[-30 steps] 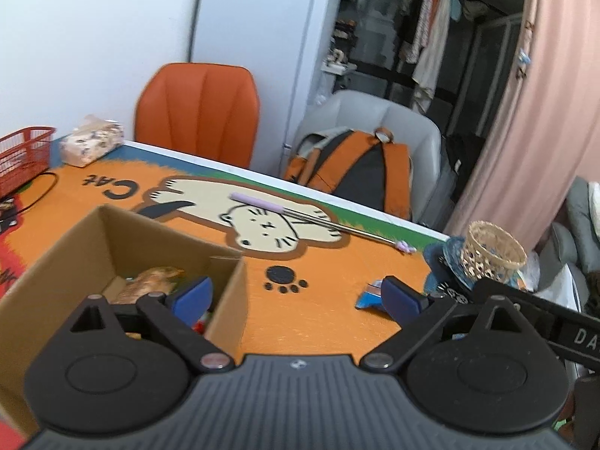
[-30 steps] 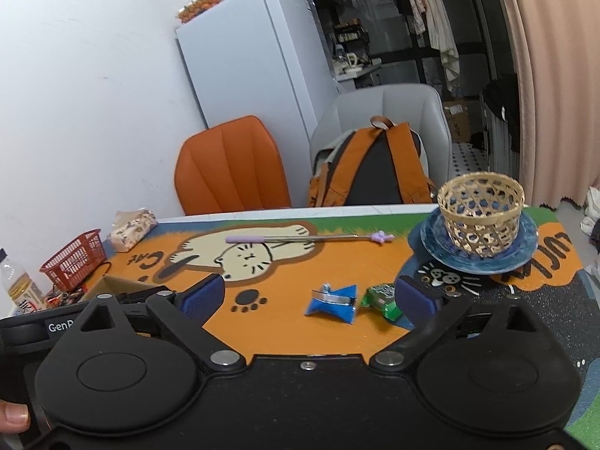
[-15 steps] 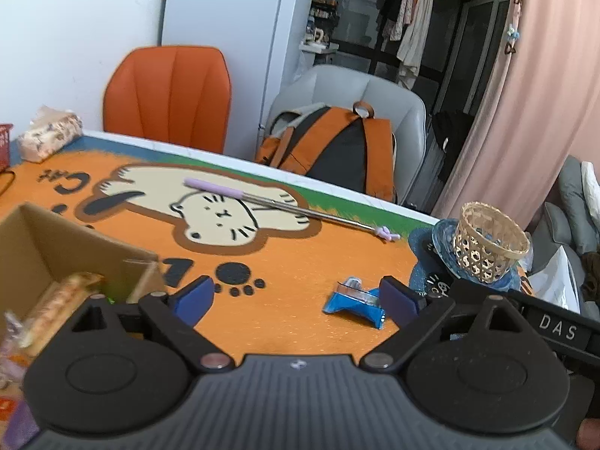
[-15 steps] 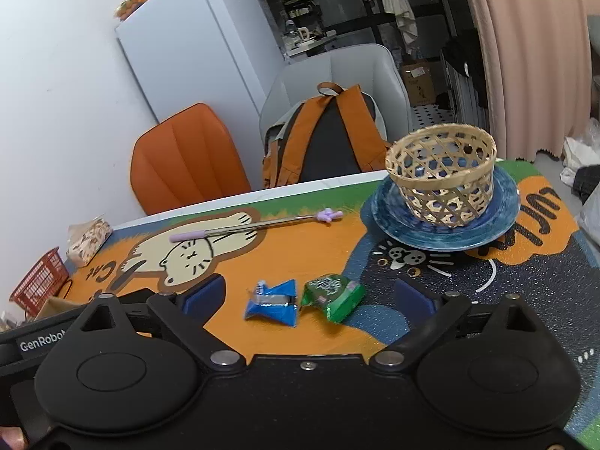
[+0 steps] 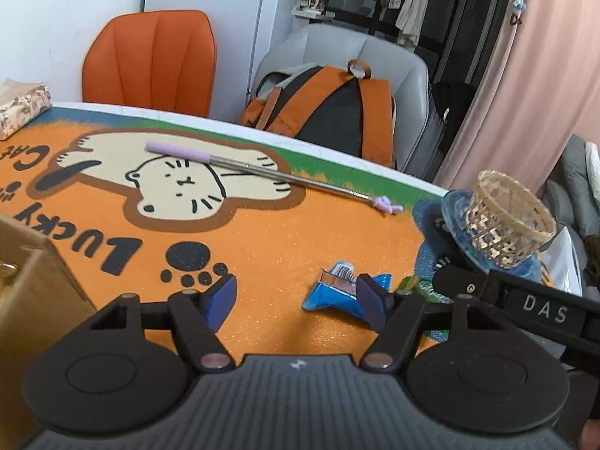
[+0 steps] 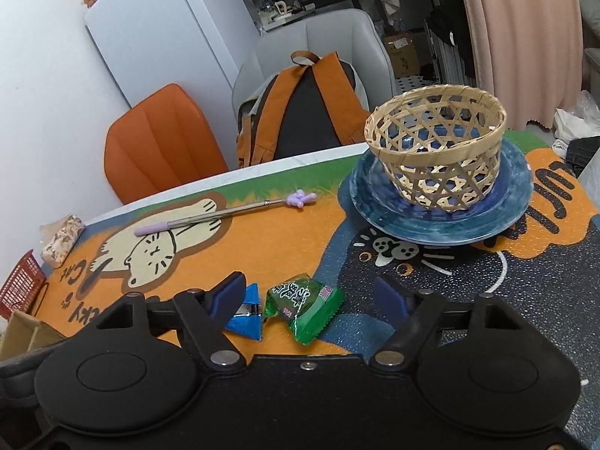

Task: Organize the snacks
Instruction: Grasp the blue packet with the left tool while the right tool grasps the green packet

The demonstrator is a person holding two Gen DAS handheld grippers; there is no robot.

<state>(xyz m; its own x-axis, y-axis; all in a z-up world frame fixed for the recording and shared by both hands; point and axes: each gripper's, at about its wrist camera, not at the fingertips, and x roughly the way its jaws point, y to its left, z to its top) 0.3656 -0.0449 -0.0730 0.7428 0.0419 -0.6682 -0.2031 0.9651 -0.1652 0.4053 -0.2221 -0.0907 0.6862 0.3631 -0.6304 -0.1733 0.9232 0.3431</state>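
My left hand-held gripper [image 5: 296, 300] hovers above the bench [image 5: 262, 247] with its jaws spread and nothing between them. The blue snack packet [image 5: 337, 292] lies on the orange mat just ahead of my right-side fingertip [image 5: 369, 305] of this gripper, which partly covers the packet's near edge. The cardboard box [image 5: 33, 273] stands to the left of this gripper, with only its corner in view.

My right hand-held gripper [image 6: 313, 300] also has its jaws spread wide and holds nothing. The green snack packet [image 6: 302, 305] lies flat on the bench between the two fingers, nearer the left one, and touches neither as far as I can tell. The blue snack packet [image 6: 245, 317] lies just beside it, partly behind the left fingertip [image 6: 228, 296].

Ahead and to the right of the right gripper, a woven bamboo basket [image 6: 437, 150] stands upright on a blue plate [image 6: 502, 210]. Ahead and to the left, a telescopic pointer with a lilac handle [image 6: 225, 212] lies across the cat print. A red mesh basket [image 6: 20, 285] sits at the far left edge.
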